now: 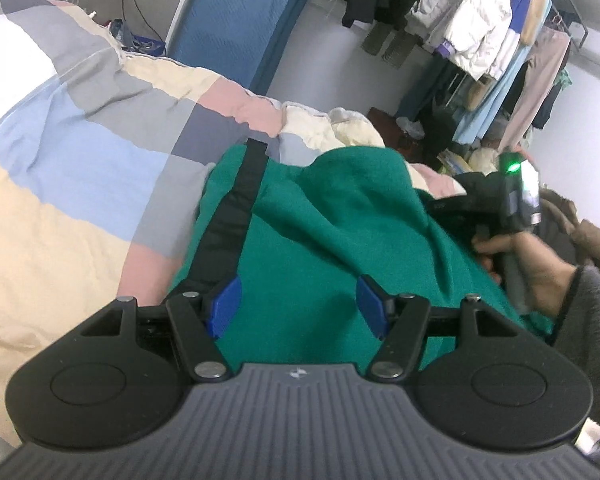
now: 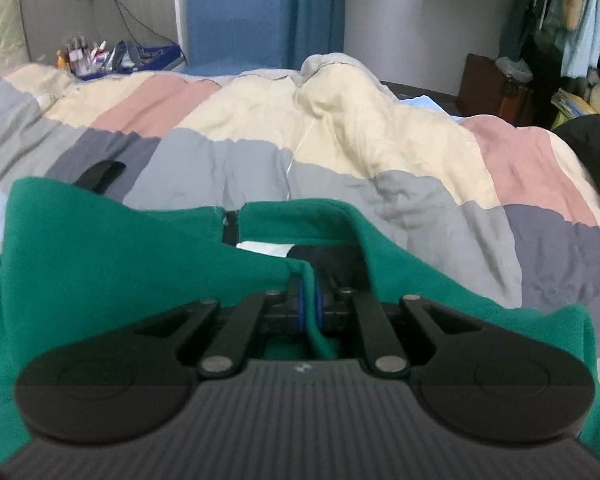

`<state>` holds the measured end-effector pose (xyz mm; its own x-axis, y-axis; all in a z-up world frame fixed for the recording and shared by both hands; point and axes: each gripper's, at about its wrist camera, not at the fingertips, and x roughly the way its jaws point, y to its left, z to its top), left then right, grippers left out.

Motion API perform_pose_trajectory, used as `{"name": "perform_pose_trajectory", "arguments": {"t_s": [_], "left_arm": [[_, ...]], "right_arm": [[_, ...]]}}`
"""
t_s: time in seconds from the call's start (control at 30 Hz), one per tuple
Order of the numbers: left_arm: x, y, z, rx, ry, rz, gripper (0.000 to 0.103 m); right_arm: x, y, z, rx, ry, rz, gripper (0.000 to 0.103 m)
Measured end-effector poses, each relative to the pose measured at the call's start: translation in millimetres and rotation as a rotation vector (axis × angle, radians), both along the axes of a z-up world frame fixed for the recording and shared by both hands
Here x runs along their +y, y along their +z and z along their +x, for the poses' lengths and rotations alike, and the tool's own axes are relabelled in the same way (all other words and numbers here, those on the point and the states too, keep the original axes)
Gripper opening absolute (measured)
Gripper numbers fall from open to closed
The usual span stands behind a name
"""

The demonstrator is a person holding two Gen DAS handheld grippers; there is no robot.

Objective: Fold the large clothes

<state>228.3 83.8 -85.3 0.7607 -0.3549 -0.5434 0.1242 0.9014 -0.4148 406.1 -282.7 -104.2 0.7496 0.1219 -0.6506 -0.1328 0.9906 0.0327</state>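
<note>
Across the bed, a puffy quilt (image 2: 340, 168) in soft blocks of cream, pink, grey and pale blue lies rumpled, its cotton surface creased into low ridges. On top of it sits the green fleece garment (image 1: 320, 232), a thick, matte, slightly fuzzy piece heaped in rounded folds. A black webbing strap (image 1: 236, 216) runs in a long flat band along one side of it, ending in a squared tab on the quilt. From the right wrist view the garment's collar stands up in a curved rim, with a short black zipper and a white label (image 2: 260, 247) showing inside the neck.

The left hand-held gripper (image 1: 298, 306) hovers over the green fleece with its jaws standing well apart, the blue ribbed pads (image 1: 226, 304) clear of the cloth and nothing between them. Its body is black plastic with round discs on either side and a grey grooved plate in the middle.

The right hand-held gripper (image 2: 309, 304) is closed tight on a fold of the green fleece near the collar; the cloth is pinched into a narrow upright ridge between the blue pads. In the left wrist view a hand (image 1: 536, 268) in a grey fuzzy sleeve grips that tool's handle at the garment's far edge, a small green light glowing on top.

Beyond the bed stand a blue padded panel (image 1: 232, 24), a white wall, and a rail crowded with hanging coats and jackets (image 1: 492, 28).
</note>
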Motion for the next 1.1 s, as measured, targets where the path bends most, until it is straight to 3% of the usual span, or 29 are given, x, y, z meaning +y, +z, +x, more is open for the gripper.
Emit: {"name": "perform_pose_trajectory", "arguments": {"t_s": [0.1, 0.17, 0.23, 0.37, 0.57, 0.67, 0.9, 1.1], "left_arm": [[0, -3, 5, 0.005, 0.001, 0.0, 0.069], [0, -1, 4, -0.004, 0.005, 0.003, 0.069], [-1, 4, 0, -0.018, 0.006, 0.004, 0.069], [1, 16, -9, -0.057, 0.01, 0.002, 0.069], [-7, 23, -22, -0.095, 0.045, 0.041, 0.069], [-11, 21, -24, -0.094, 0.036, 0.052, 0.069], [-25, 10, -15, -0.077, 0.026, 0.125, 0.069], [-35, -9, 0, -0.04, 0.009, 0.18, 0.069]], "right_arm": [[-7, 15, -16, -0.022, 0.001, 0.099, 0.017], [-13, 25, -31, -0.041, 0.003, 0.168, 0.051], [-16, 33, -49, -0.054, 0.007, 0.212, 0.061], [-17, 49, -96, -0.093, 0.017, 0.288, 0.062], [-8, 61, -166, -0.16, 0.054, 0.284, 0.062], [-6, 56, -189, -0.147, 0.061, 0.304, 0.062], [-9, 32, -198, -0.117, 0.035, 0.295, 0.062], [-6, 21, -191, -0.15, 0.044, 0.263, 0.063]]}}
